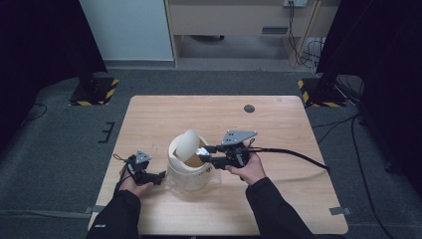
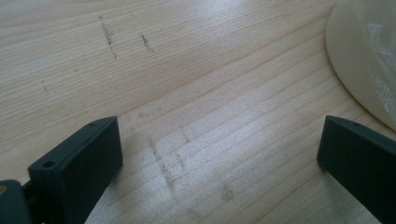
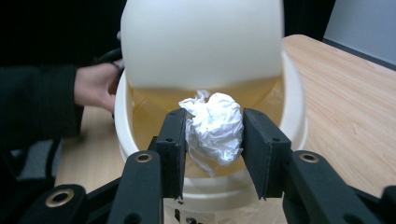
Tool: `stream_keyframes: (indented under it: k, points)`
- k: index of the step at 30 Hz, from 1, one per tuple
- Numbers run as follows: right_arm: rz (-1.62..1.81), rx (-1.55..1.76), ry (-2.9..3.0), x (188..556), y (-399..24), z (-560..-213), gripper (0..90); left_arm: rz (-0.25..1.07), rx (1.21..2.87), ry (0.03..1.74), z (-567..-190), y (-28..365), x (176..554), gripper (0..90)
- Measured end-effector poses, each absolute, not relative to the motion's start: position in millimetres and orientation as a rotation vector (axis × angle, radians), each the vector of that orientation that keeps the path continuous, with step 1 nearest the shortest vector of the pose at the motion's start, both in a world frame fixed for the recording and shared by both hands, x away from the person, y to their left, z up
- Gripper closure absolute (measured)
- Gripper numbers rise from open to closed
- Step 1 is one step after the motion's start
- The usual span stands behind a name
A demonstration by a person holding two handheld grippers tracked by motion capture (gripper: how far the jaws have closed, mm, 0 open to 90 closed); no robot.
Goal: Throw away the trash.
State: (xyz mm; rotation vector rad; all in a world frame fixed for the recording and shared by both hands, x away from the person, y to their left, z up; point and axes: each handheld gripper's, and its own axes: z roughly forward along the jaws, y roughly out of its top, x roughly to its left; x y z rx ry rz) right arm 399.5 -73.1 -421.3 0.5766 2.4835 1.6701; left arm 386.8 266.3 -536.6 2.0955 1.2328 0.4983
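Note:
A small white bin [image 1: 188,177] with a swing lid [image 1: 188,144] tipped up stands on the wooden table [image 1: 278,124]. My right gripper [image 1: 205,154] is shut on a crumpled white paper ball [image 3: 214,126] [image 1: 201,151], held over the bin's open mouth [image 3: 140,112], just in front of the raised lid [image 3: 201,42]. My left gripper [image 1: 160,177] rests low by the bin's left side, jaws open with bare wood between them [image 2: 219,154]; the bin's cream base [image 2: 355,70] shows at the right of the left gripper view.
A dark round grommet [image 1: 249,108] sits near the table's far edge. A black cable [image 1: 293,153] trails right from my right gripper. Dark carpet surrounds the table, with hazard-striped stand bases [image 1: 94,92] at the back corners.

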Motion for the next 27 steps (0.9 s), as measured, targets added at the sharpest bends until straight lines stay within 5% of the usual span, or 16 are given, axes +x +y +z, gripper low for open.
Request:
stream_keyframes:
  k: [5,16,27]
  points:
    - [1.615,0.564,2.516,398,-60,-418,45.7,0.498,2.095,1.233,-537,266,387,0.0]
    - [1.613,0.590,2.488,396,-68,-411,37.5,0.498,2.096,1.233,-537,266,387,0.0]
    - [1.613,0.750,2.337,396,-124,-408,23.9,0.498,2.096,1.233,-537,266,387,0.0]
